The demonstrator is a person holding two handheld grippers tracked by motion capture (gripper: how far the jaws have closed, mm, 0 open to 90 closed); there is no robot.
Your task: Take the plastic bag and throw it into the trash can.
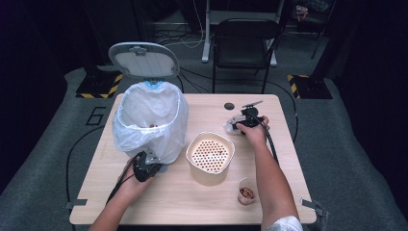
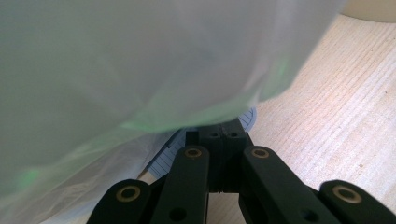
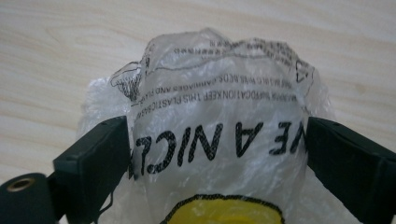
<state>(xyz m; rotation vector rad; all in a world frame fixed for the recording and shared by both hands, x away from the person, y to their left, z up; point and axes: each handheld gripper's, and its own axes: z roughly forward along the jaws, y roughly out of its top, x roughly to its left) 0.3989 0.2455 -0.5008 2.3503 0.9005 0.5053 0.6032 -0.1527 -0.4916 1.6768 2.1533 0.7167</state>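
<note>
A crumpled clear plastic bag (image 3: 219,93) with black print and a yellow patch lies on the wooden table (image 1: 284,144) at the back right. My right gripper (image 3: 217,154) hangs over it, open, one jaw at each side of the bag. In the high view the right gripper (image 1: 239,124) is at the bag (image 1: 231,126). My left gripper (image 1: 155,168) is shut, low at the foot of the bin (image 1: 150,120), which has a white liner and a raised lid (image 1: 143,59). In the left gripper view its tips (image 2: 223,135) sit against a ribbed grey-blue piece (image 2: 250,119) under the liner (image 2: 140,60).
A round cream container (image 1: 210,136) with a perforated insert stands mid-table. A small clear cup (image 1: 246,191) with brown pieces is near the front right edge. A dark round disc (image 1: 229,106) lies at the back edge. A black chair (image 1: 245,43) stands beyond the table.
</note>
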